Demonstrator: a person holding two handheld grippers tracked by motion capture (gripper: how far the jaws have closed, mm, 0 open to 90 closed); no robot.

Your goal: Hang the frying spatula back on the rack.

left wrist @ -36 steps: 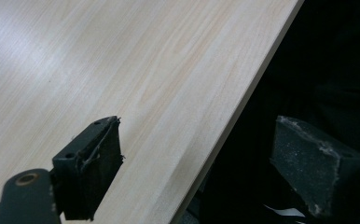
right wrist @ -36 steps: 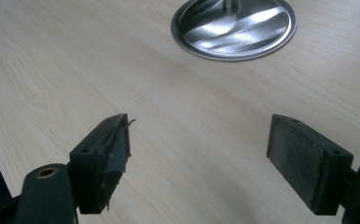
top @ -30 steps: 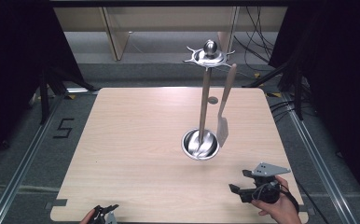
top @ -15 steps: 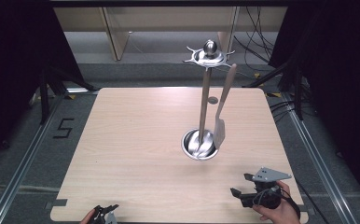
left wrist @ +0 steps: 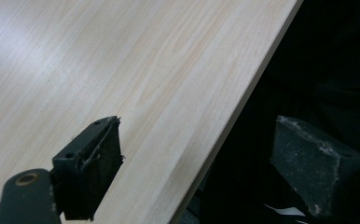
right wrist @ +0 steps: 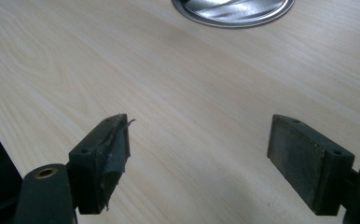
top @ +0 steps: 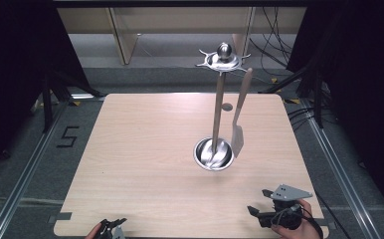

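A steel utensil stand (top: 219, 107) rises from a round shiny base (top: 213, 154) right of the table's middle. A spatula (top: 238, 130) with a wooden handle hangs from the stand's top hub (top: 223, 58), its blade down beside the base. My right gripper (top: 260, 201) is held near the front right corner, open and empty, pointing left. Its own view has the two pads (right wrist: 104, 161) wide apart over bare wood, with the base's rim (right wrist: 234, 10) at the top. My left gripper (top: 111, 225) sits at the front edge, open and empty (left wrist: 206, 172), straddling the table's edge.
The light wooden table (top: 145, 149) stands on a grey floor with rails on both sides. A marking "5" (top: 66, 136) lies on the floor to the left. Cables (top: 274, 55) and wooden furniture legs (top: 123, 40) are behind the table.
My right gripper has drawn back slightly toward the table's near edge, still open. The left gripper, the stand and the spatula have not moved.
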